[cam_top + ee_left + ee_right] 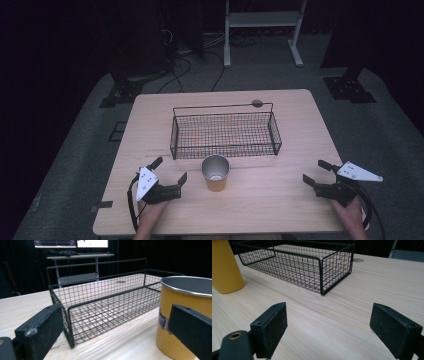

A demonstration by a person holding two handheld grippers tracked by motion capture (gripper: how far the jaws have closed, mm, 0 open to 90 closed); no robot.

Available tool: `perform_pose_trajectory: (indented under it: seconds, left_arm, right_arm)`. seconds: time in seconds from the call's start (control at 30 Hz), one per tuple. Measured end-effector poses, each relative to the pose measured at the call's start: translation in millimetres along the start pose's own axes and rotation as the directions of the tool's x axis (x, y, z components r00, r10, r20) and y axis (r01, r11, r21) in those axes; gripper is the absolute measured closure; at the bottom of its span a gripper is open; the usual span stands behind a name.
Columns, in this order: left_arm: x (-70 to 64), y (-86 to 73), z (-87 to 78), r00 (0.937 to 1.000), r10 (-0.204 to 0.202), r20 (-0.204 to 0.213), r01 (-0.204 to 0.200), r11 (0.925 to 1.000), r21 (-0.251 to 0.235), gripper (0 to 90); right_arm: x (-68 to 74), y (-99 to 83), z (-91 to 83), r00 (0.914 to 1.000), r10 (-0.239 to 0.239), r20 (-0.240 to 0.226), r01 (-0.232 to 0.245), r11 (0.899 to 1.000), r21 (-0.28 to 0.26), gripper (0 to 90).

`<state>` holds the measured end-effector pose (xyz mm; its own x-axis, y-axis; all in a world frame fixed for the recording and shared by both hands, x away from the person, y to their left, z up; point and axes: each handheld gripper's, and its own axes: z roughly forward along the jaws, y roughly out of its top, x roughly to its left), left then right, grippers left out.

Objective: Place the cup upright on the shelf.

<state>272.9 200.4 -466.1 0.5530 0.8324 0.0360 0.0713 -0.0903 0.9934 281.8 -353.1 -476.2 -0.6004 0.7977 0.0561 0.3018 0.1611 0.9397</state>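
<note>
Both tongs spread, left gripper (171, 173) beside yellow steel-rimmed metal cup (216, 173): likely light, rigid, slick; grip mid-wall

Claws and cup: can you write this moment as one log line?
left claw open, beside cup | right claw open | cup upright, before basket

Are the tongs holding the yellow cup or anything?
No. Both the left tongs and right tongs are open; the cup stands free.
</note>
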Motion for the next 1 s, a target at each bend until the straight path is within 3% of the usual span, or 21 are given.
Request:
perform_pose_trajectory:
  seconds: [0.43,1.0]
  left_arm:
    - [-9.6,5.0,1.0,0.9979,0.008,0.064,-0.007,0.9999,-0.016,0.0]
    - [-24.2,5.4,6.0,0.9866,0.033,0.160,-0.034,0.9994,-0.002,0.0]
  right_arm:
    - [0.0,0.0,0.0,1.0000,-0.002,-0.001,0.002,1.000,-0.001,13.4]
    - [0.1,0.0,0.0,1.0000,-0.004,-0.002,0.004,1.000,0.000,13.4]
